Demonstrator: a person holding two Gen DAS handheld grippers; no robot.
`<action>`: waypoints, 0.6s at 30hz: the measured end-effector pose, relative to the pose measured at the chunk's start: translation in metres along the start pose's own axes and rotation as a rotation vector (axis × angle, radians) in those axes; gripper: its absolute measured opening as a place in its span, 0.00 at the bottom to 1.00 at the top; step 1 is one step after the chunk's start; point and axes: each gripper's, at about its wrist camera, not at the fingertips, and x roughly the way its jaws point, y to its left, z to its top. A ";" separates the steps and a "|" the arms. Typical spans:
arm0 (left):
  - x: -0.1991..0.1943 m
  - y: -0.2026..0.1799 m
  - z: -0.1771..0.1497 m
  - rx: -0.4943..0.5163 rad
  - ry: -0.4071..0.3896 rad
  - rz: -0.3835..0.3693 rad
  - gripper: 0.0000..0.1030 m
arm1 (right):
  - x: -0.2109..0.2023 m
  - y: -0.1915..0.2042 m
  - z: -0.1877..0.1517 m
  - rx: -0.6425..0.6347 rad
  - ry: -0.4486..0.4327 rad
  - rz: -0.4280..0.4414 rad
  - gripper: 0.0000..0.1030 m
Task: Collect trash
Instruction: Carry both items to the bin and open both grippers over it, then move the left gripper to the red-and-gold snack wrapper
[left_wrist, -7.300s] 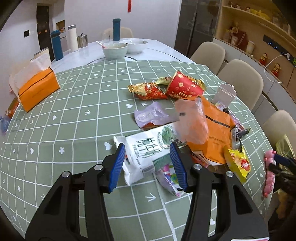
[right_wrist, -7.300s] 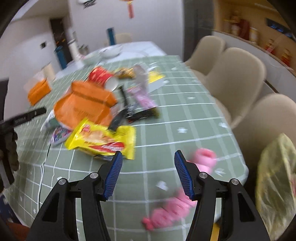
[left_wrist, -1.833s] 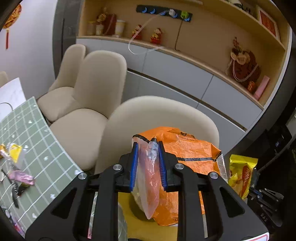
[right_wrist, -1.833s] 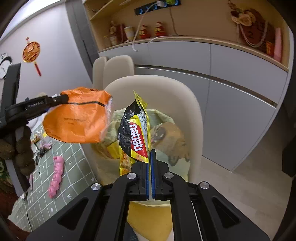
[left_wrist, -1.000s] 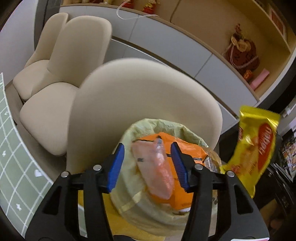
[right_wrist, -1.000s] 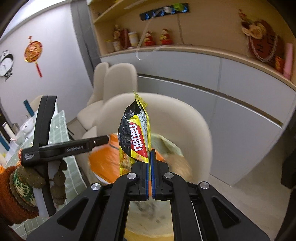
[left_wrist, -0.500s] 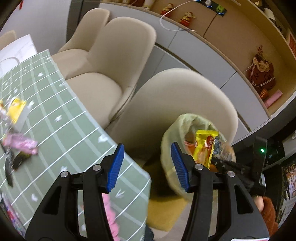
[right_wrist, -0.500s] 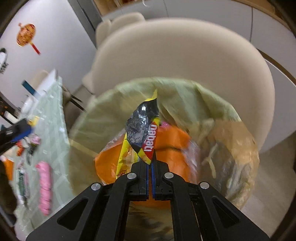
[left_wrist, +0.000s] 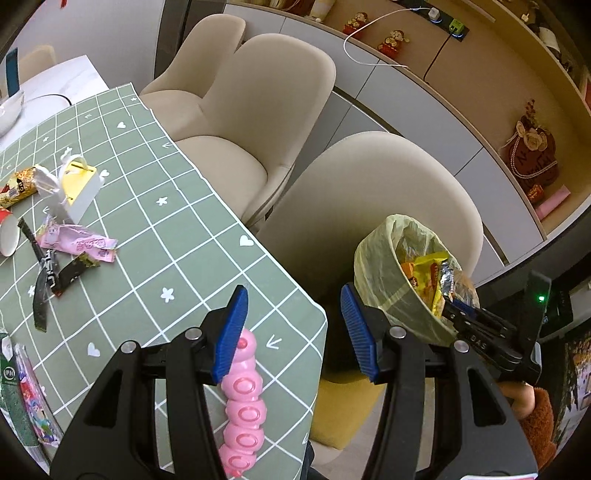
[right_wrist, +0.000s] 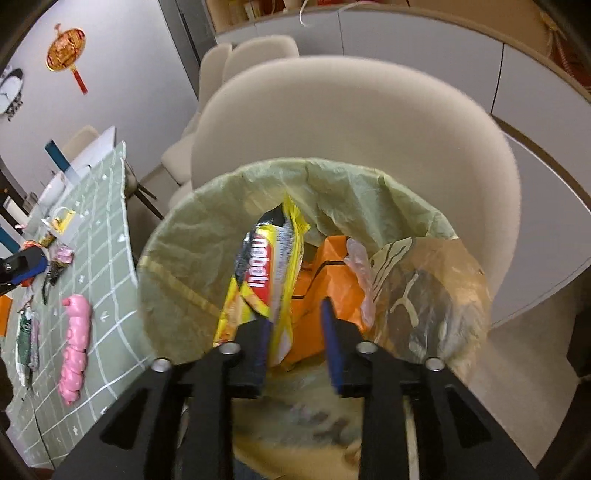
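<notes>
Since a second ago the right gripper (right_wrist: 295, 328) has sunk into the bin (right_wrist: 173, 258); its jaws have just been opening, freeing the yellow wrapper (right_wrist: 266, 273). Left gripper (left_wrist: 291, 328) spread, empty, over the pink toy (left_wrist: 243, 398). Remaining pink wrapper (left_wrist: 77, 242) on the table (left_wrist: 192, 240): light, crinkly, probably slippery; pinch an edge.

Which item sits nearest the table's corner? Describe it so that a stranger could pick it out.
Start at the green checked tablecloth and follow it to the corner beside the lined bin. There lies a pink segmented toy, a chain of rounded beads, unlike the flat wrappers farther in.
</notes>
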 end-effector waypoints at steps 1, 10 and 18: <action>-0.003 0.001 -0.002 0.003 -0.002 0.001 0.49 | -0.003 0.000 -0.001 -0.005 -0.005 -0.007 0.34; -0.033 0.025 -0.029 -0.005 -0.015 0.046 0.49 | -0.043 -0.001 -0.024 0.021 -0.081 -0.045 0.37; -0.073 0.073 -0.052 -0.088 -0.054 0.118 0.49 | -0.063 0.003 -0.038 0.021 -0.115 -0.083 0.37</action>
